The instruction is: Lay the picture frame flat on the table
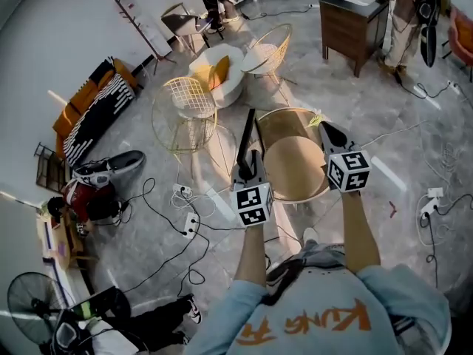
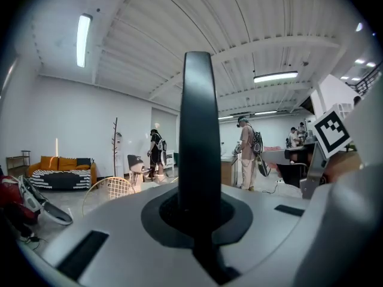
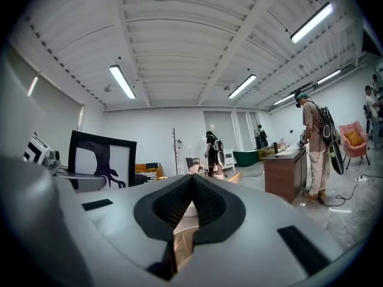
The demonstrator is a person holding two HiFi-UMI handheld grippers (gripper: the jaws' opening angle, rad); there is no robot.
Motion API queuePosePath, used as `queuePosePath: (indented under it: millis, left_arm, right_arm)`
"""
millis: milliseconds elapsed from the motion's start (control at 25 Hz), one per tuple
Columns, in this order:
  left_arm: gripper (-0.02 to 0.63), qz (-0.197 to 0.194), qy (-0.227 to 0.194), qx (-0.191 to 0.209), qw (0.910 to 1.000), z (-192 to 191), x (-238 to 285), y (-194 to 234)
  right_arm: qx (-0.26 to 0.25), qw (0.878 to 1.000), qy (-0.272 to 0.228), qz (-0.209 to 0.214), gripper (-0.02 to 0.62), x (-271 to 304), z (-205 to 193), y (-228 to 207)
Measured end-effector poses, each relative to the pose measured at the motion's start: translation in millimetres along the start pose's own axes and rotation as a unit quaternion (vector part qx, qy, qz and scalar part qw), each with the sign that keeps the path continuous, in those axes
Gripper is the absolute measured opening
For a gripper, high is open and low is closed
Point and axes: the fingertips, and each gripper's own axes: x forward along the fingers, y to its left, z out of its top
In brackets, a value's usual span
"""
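The left gripper [image 1: 250, 165] has its jaws clamped on the picture frame [image 1: 247, 135], held upright and edge-on in the air at the left rim of the round wooden table [image 1: 295, 170]. The right gripper [image 1: 328, 130], over the table's right side, has its jaws closed on nothing.

The picture frame [image 1: 246, 135] stands upright in your left gripper [image 1: 247, 163], just left of the round table [image 1: 295, 172]; your right gripper [image 1: 326, 128] hangs above its right rim
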Motion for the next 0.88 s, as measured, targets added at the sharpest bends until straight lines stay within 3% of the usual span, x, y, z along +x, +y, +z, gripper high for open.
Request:
queuePosePath:
  millis: [360, 600, 880]
  left_arm:
    - [0.026, 0.007, 0.035, -0.011, 0.9993, -15, 71, 9]
    - [0.026, 0.002, 0.071, -0.020, 0.9973, -45, 84, 18]
    - [0.026, -0.049, 0.118, -0.038, 0.9910, -91, 145, 13]
  right_arm:
    - [0.005, 1.000, 0.016, 0.026, -0.002, 81, -9, -30]
    - [0.011, 0.999, 0.042, 0.030, -0.002, 102, -45, -19]
    - [0.015, 0.995, 0.094, -0.022, -0.002, 119, -90, -51]
